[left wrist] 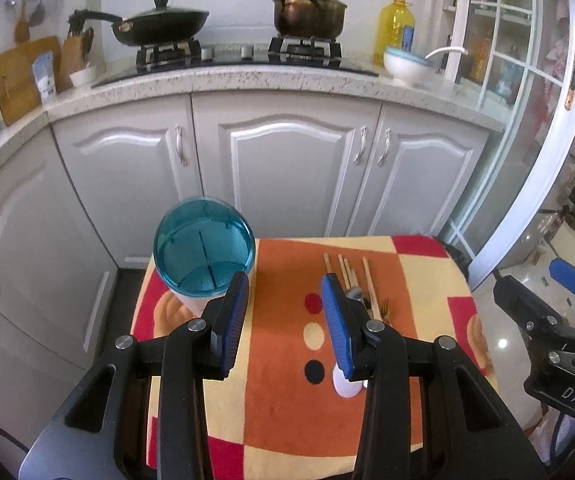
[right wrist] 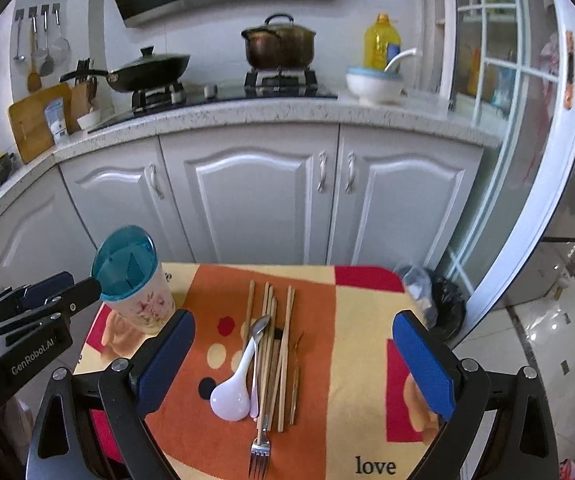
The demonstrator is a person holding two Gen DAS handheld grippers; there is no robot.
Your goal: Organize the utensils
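Several utensils (right wrist: 265,364) lie bunched mid-cloth toward the near edge: slim wooden chopsticks, a glossy white ladle-spoon (right wrist: 231,394), a steel fork (right wrist: 260,446). Near the far left corner stands the floral holder (right wrist: 139,296) with its divided teal top. Both left gripper (left wrist: 285,322) and right gripper (right wrist: 293,364) hang open, empty. Pinching one thin piece at its middle seems wisest.

Bare cloth (right wrist: 327,300) between holder (right wrist: 135,292) and utensils (right wrist: 267,356)

utensils (right wrist: 265,364) — loose pile mid-cloth | holder (right wrist: 133,280) — upright, far-left corner
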